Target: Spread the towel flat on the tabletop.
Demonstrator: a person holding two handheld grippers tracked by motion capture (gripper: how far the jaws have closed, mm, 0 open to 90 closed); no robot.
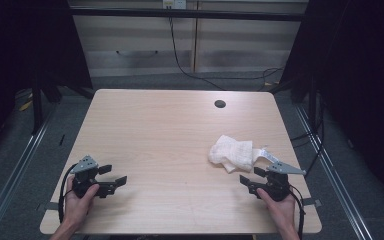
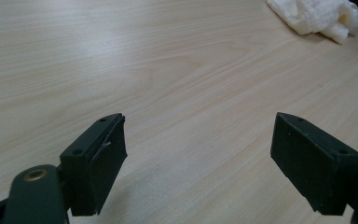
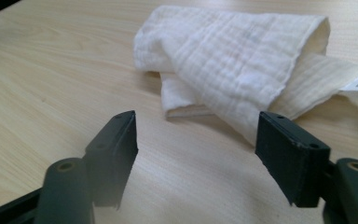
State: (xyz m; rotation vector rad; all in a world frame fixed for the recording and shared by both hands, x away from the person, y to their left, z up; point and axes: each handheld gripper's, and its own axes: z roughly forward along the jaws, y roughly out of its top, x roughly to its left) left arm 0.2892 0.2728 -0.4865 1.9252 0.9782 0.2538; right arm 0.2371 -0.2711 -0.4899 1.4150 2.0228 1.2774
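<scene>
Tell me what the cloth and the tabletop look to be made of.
Cloth: soft white woven fabric, probably cotton gauze; fine ribbed weave, limp folds, a sewn label at one end. Tabletop: pale wood-grain surface, likely laminate rather than solid wood; the grain is even, smooth, with a slight sheen.

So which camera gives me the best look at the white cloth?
The right gripper view: the cloth lies close ahead, folds and label plain. The high view shows it small near the table's right edge; the left gripper view catches a far corner.
</scene>
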